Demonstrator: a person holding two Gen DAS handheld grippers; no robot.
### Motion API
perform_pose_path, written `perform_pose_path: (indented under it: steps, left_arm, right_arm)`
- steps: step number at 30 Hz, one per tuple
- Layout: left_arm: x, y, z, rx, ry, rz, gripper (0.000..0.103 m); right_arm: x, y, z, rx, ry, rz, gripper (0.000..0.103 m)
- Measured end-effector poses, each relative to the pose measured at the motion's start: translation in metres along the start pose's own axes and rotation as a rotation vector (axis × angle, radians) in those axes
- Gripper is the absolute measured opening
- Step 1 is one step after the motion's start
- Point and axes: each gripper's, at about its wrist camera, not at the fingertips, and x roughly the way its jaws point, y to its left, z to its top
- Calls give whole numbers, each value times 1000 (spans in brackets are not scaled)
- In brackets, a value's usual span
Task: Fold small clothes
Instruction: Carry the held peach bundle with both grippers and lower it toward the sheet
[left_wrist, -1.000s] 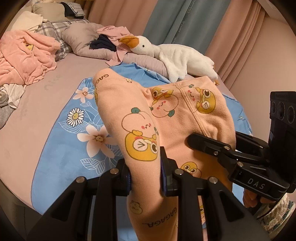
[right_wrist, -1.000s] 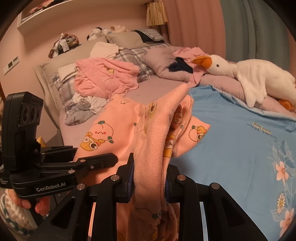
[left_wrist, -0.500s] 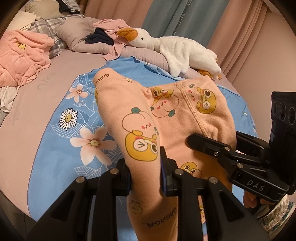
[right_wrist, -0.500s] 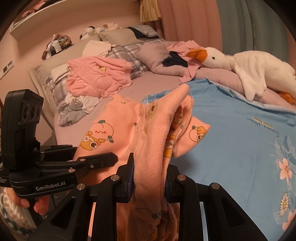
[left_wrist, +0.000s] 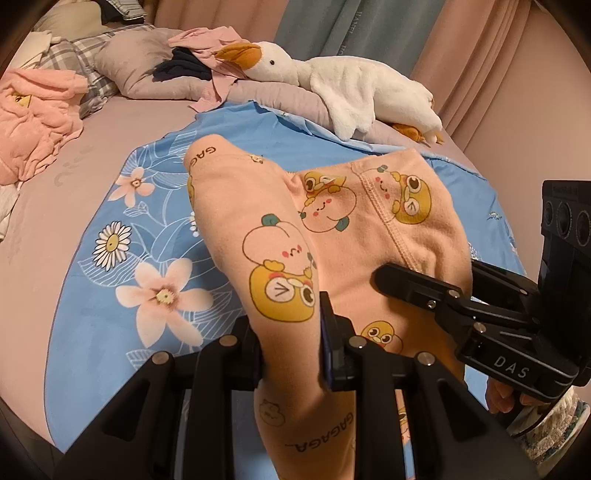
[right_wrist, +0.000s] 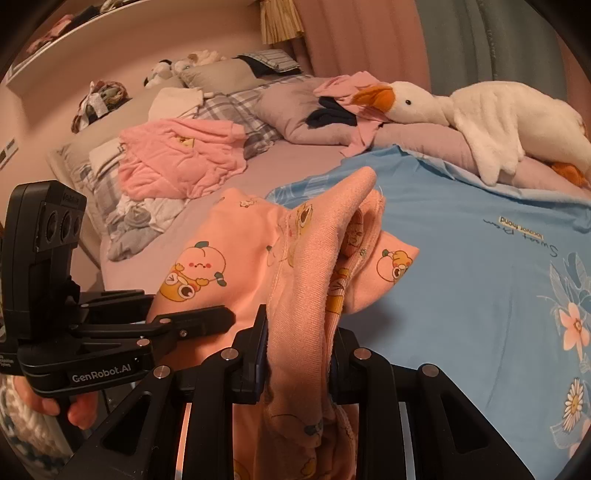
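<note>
The soft peach cartoon-print baby pants (left_wrist: 343, 236) stretched forward, away from both claws. The left claw (left_wrist: 290, 354) and right claw (right_wrist: 297, 354) each pinched them, side by side.

You can read "GAGAGA" printed on the peach cartoon-print garment (left_wrist: 280, 236), once near its far folded end and again low down by the left gripper (left_wrist: 291, 354). In the left wrist view, the right gripper (left_wrist: 428, 284) carries "DAS" in white on its black body. In the right wrist view, the left gripper (right_wrist: 192, 321) reads "GenRobot.AI". The blue floral sheet (right_wrist: 480, 295) bears upside-down script starting "Sweet", with a small illegible tag beside it.
</note>
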Motion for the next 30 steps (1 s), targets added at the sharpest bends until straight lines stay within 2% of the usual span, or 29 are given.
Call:
perform_pose_path:
  steps: [14, 30]
  left_arm:
    - [25, -8, 36, 22, -14, -6, 23]
    - [75, -8, 54, 23, 40, 3, 23]
  right_arm:
    - [6, -26, 21, 5, -41, -34, 27]
    - [36, -55, 26, 9, -8, -64, 27]
